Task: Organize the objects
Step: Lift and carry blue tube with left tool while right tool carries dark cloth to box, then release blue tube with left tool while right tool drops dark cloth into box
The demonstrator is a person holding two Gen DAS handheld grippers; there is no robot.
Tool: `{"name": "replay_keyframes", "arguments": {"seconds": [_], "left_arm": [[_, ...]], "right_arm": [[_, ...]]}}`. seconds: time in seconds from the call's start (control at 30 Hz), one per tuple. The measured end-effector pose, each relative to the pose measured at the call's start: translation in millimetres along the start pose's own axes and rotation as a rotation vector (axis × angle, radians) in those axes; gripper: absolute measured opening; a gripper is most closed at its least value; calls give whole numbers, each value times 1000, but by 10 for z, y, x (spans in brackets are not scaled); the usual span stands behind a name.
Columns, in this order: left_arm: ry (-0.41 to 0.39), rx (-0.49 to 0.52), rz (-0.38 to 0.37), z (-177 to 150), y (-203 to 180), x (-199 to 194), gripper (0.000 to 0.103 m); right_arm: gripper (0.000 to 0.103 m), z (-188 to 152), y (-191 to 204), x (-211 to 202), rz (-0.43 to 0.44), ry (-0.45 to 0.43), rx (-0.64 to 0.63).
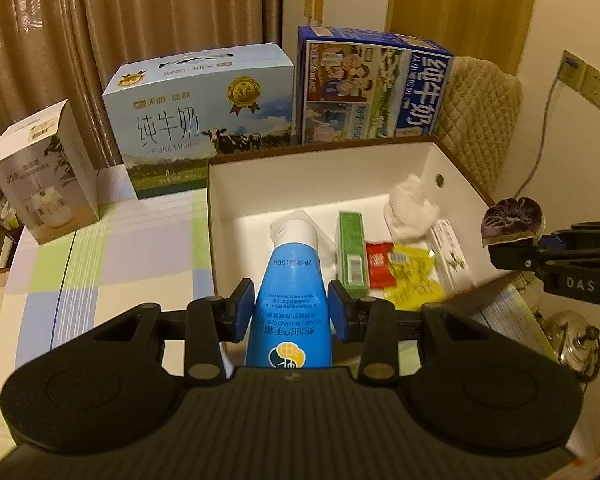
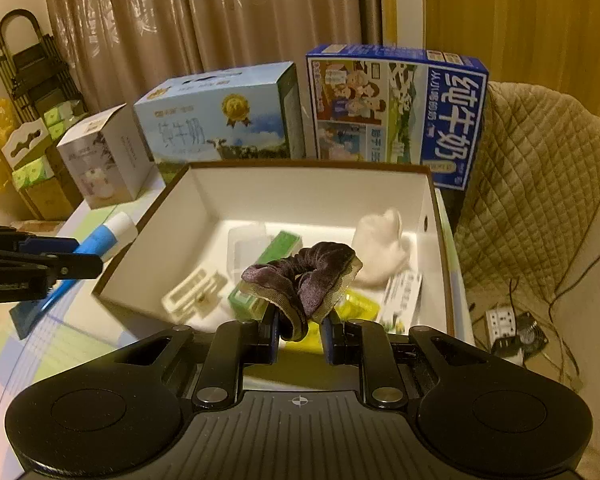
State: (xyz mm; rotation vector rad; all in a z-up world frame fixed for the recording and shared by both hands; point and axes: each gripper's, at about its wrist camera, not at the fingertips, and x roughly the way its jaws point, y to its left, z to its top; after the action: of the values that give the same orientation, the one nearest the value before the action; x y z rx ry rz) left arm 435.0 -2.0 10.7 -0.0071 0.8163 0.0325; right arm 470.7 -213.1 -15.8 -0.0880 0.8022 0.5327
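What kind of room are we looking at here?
Probably a room in someone's home: long curtains, a table with a checked tablecloth, boxed milk cartons and a quilted chair cover.

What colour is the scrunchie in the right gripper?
Dark purple scrunchie with beige edging, clearest in the right wrist view.

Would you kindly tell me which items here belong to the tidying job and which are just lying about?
Job:
- blue hand-cream tube with white cap, in left gripper
- purple velvet scrunchie, in right gripper
- open white cardboard box

Lying about:
- two milk cartons
- small white carton
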Motion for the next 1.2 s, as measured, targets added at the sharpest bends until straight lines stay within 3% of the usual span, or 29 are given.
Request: {"name": "replay_keyframes", "arguments": {"seconds": [0.5,0.53,0.57,0.6,0.73,0.8,0.93,1.0,1.13,1.17,1.2], "left_arm": [[80,-57,98,519,126,1082,34],[86,-58,102,541,132,1150,31],[86,-58,95,567,138,1205,7],[94,-62,95,592,144,1267,1],[114,-52,108,673,137,1483,7],[126,-62,98,689,152,1548,18],[120,-50,74,684,158,1550,23],[129,-59,52,673,173,1560,31],[130,-54,49,670,182,1574,34],[130,-55,47,674,188,1572,38],[128,-57,48,680,194,1565,45]], "right_arm": [[17,489,-335,837,-7,53,-33],[17,508,-354,882,-6,56,-33],[17,525,-373,923,-5,57,-34],[17,541,-387,963,-3,59,-36],[17,590,-442,1104,0,69,-35],[17,605,-466,1156,2,72,-30],[18,597,-510,1231,8,86,-22],[18,592,-524,1274,9,92,-22],[18,619,-515,1349,31,88,-25],[19,633,-501,1361,33,83,-26],[28,649,-488,1368,26,74,-24]]}}
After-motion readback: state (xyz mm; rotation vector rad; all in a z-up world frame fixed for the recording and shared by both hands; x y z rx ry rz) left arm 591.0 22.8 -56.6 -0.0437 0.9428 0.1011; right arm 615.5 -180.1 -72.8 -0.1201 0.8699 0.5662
